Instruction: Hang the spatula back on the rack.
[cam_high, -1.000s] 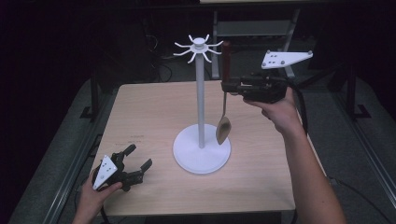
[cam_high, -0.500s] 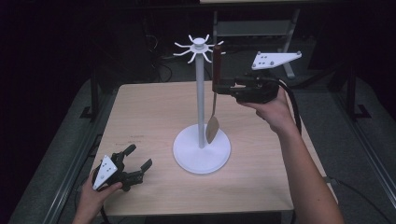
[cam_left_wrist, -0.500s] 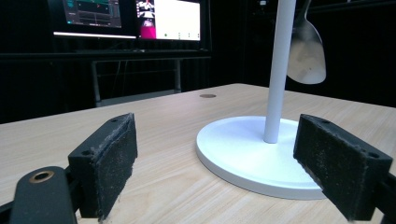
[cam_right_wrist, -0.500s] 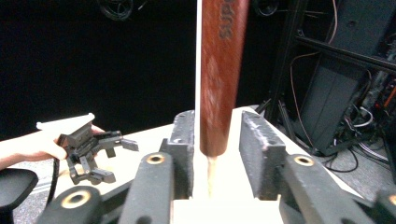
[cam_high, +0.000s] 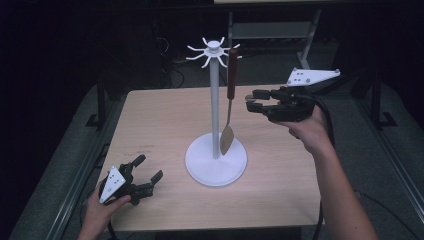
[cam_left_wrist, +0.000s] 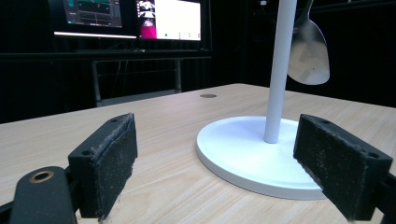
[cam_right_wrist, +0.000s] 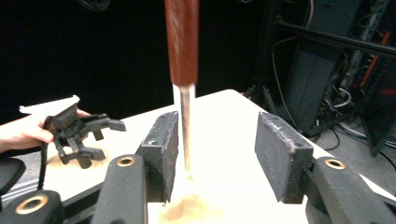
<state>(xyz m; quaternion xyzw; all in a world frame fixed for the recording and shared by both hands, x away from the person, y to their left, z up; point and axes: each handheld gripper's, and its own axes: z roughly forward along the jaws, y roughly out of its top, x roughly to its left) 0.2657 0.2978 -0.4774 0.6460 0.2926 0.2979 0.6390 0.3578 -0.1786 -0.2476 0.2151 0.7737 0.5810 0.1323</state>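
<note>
Wooden table (cam_high: 160, 125) bears the rack (cam_high: 215, 125); spatula (cam_high: 230, 100) hangs free; both grippers' jaws open; monitors (cam_left_wrist: 130, 18) behind.

So the table (cam_high: 280, 200) is a light wood-grain top, roughly square, with dark metal rails along its sides. Sitting on it a bit right of centre is the stand (cam_high: 216, 160), a white round base with a thin white pole going straight up. The left gripper (cam_high: 142, 180) rests on the wood at the near left corner, well apart from the base. There's also a small dark round spot (cam_left_wrist: 208, 95) in the wood past the stand.
</note>
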